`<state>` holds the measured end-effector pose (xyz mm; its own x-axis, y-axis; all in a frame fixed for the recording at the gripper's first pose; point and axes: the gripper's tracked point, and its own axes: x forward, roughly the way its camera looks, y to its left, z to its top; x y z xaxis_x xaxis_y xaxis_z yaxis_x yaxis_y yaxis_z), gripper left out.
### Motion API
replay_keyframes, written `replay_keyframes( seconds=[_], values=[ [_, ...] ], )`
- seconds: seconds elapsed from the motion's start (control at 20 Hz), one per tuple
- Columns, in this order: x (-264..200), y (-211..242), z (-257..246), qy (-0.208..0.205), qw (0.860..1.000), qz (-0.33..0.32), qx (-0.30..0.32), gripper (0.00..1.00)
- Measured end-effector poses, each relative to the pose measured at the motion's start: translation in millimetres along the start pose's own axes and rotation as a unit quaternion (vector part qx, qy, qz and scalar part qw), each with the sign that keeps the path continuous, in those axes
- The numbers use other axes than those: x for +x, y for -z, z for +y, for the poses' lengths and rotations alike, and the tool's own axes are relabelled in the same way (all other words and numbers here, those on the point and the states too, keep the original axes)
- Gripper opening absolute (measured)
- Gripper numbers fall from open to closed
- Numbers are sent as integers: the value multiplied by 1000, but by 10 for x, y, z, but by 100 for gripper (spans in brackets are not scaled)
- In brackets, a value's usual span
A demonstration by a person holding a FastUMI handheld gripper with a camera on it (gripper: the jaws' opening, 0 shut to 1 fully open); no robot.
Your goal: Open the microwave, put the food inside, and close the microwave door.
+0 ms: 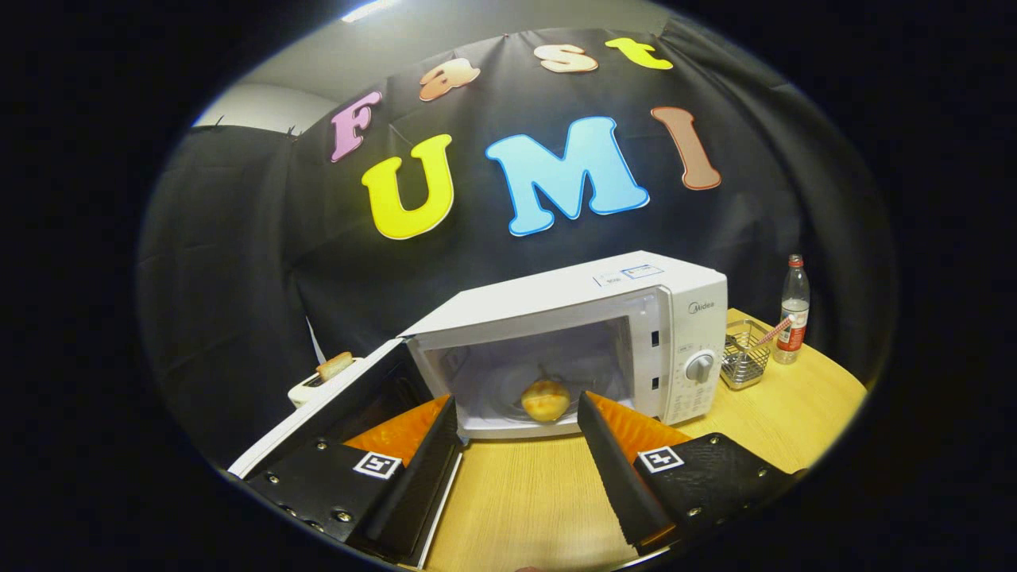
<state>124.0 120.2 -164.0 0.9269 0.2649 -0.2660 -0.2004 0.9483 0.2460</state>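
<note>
A white microwave (pixel 588 318) stands on a wooden desk (pixel 524 492) with its door (pixel 349 401) swung wide open to the left, and a round golden piece of food (pixel 545 400) rests inside its cavity. The tongs (pixel 516 429) hover over the desk just in front of the opening, spread apart and gripping nothing, with the food seen beyond and between their fingers. Right of the microwave sit a small wire basket (pixel 745 359) and a bottle (pixel 793 310); a toaster (pixel 318 383) stands left of the door.

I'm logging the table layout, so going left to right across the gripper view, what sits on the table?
Toaster → open microwave door → bun inside the microwave, beyond the open gripper → wire basket → bottle.
</note>
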Motion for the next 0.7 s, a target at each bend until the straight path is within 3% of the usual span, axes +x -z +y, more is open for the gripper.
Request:
replay_keyframes(
  seconds=[0.35, 0.7],
  values=[
    [-876, 240, 457, -33, 999, 11, -26, 93],
    [-1436, 567, 1153, -90, 994, 27, -48, 98]
  ],
)
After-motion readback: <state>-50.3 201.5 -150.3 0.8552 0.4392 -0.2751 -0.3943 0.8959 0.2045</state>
